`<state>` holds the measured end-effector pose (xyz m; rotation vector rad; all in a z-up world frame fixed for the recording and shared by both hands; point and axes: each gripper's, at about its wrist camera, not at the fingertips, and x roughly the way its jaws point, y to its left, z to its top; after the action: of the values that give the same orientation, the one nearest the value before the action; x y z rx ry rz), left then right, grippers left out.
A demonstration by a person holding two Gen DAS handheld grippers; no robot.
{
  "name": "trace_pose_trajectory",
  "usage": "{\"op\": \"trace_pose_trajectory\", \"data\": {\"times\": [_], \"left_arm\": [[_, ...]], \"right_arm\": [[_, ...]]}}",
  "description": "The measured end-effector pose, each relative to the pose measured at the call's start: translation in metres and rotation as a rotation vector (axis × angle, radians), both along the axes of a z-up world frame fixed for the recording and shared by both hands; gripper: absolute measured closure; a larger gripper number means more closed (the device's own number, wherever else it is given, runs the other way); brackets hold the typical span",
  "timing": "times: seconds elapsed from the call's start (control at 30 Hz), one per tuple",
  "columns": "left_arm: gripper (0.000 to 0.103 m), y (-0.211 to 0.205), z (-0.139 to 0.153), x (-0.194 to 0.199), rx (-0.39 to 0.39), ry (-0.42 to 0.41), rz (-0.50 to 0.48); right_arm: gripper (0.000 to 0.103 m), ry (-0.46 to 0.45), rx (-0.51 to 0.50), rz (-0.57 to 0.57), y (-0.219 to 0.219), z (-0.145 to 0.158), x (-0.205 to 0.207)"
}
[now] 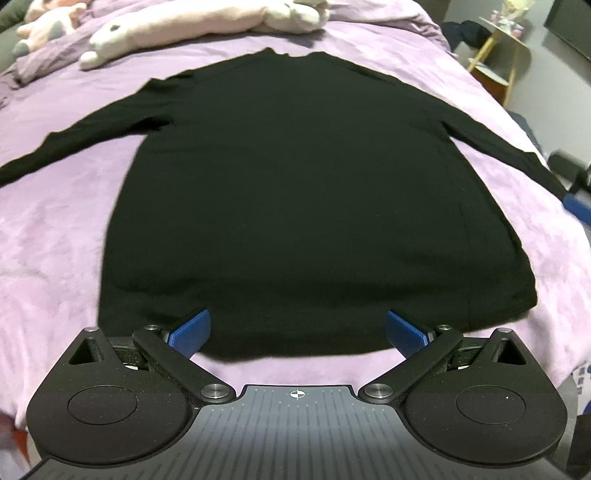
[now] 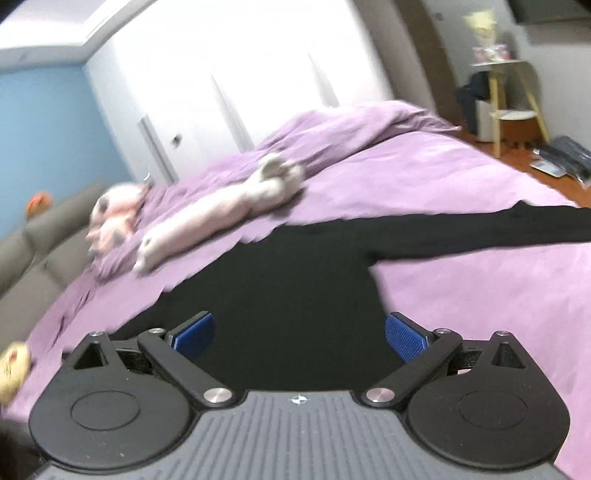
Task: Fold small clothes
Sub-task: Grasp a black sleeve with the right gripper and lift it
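Both sleeves (image 1: 92, 125) left view only.

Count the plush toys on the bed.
2, possibly more hidden. A long white plush toy lies beyond the black long-sleeved top's collar; a pink plush toy sits at the far left corner.

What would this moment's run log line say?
stage: pre-fold | black long-sleeved top: flat, sleeves spread, on purple bedspread | left gripper: open at hem | right gripper: open, above top
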<state>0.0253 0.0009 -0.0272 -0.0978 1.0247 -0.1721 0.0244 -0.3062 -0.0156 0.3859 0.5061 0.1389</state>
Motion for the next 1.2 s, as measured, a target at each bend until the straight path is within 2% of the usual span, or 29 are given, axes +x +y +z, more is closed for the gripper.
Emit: {"op": "trace_pose_trajectory", "data": {"times": [0.07,0.23,0.27,0.3,0.33,0.37,0.4,0.5,0.57,0.7,0.8,0.87,0.97,1.03,1.1,1.13,1.2], "left_arm": [[0.000,0.001,-0.006,0.008,0.004,0.007,-0.002],[0.000,0.008,-0.017,0.030,-0.017,0.023,0.046],[0.000,0.010,-0.019,0.034,-0.014,0.026,0.061],[0.000,0.011,-0.021,0.038,-0.012,0.030,0.074],[0.000,0.013,-0.023,0.041,-0.015,0.037,0.088],[0.000,0.015,-0.027,0.044,-0.013,0.048,0.104],[0.000,0.017,-0.029,0.047,-0.013,0.054,0.119],[0.001,0.021,-0.035,0.055,-0.029,0.073,0.147],[0.001,0.022,-0.036,0.058,-0.042,0.069,0.157],[0.001,0.019,-0.038,0.065,-0.023,0.066,0.163],[0.003,0.019,-0.041,0.070,-0.001,0.071,0.153],[0.007,0.020,-0.040,0.073,0.008,0.074,0.143],[0.012,0.028,-0.034,0.084,-0.021,0.044,0.142],[0.014,0.032,-0.027,0.092,-0.079,0.031,0.150],[0.014,0.033,-0.018,0.102,-0.133,0.012,0.160],[0.014,0.033,-0.012,0.107,-0.162,-0.009,0.154],[0.014,0.029,-0.002,0.120,-0.185,-0.062,0.130]], "right_arm": [[0.004,0.059,0.040,-0.080,-0.035,-0.003,0.022],[0.006,0.062,0.265,-0.368,-0.148,-0.034,0.059],[0.011,0.079,0.313,-0.421,-0.166,-0.044,0.063],[0.025,0.105,0.372,-0.489,-0.187,-0.055,0.068],[0.034,0.130,0.429,-0.555,-0.207,-0.066,0.071],[0.052,0.154,0.475,-0.624,-0.226,-0.077,0.073],[0.065,0.168,0.506,-0.680,-0.239,-0.088,0.073],[0.085,0.138,0.598,-0.794,-0.270,-0.108,0.071],[0.086,0.148,0.637,-0.836,-0.278,-0.115,0.074],[0.087,0.131,0.646,-0.871,-0.288,-0.119,0.083],[0.099,0.163,0.564,-0.878,-0.280,-0.115,0.093],[0.100,0.160,0.469,-0.838,-0.268,-0.095,0.106],[0.100,0.079,0.256,-0.622,-0.214,-0.047,0.137],[0.100,0.016,0.120,-0.397,-0.151,-0.018,0.158],[0.100,-0.025,0.047,-0.188,-0.092,-0.002,0.173],[0.100,-0.032,0.017,-0.063,-0.053,0.003,0.179],[0.097,0.003,-0.008,0.116,0.007,0.000,0.186]]}}
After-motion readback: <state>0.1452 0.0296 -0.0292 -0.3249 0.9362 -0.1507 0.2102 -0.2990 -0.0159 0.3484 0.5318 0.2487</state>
